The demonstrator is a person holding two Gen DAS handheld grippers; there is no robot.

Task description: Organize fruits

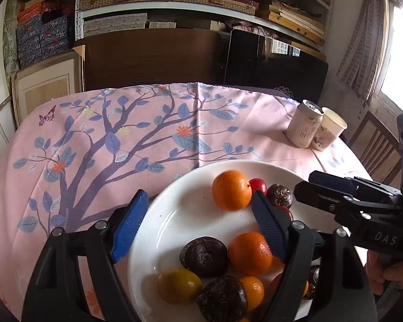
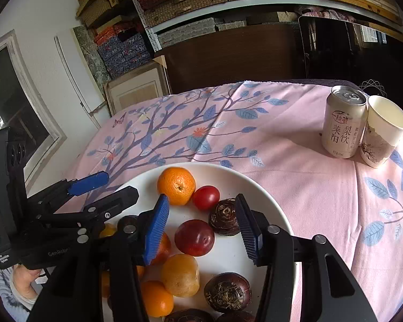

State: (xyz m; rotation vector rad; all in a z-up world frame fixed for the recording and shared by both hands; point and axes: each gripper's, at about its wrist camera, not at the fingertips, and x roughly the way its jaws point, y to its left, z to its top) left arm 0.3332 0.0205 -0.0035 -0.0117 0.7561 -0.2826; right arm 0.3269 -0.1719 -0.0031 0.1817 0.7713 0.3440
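While both the left hand-held gripper (image 1: 198, 224) and right hand-held gripper (image 2: 202, 228) hover with jaws apart and empty over the white plate (image 2: 266, 196) on the counter (image 2: 295, 177), the fruits (image 2: 194, 237) lie mixed there, seemingly unsorted, so the organizing looks barely begun.

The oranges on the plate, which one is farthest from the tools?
The orange at the plate's far edge, beside the small red tomato. The other oranges lie lower down, near or under the tools.

Both wrist cams close above plate (image 1: 174, 214)
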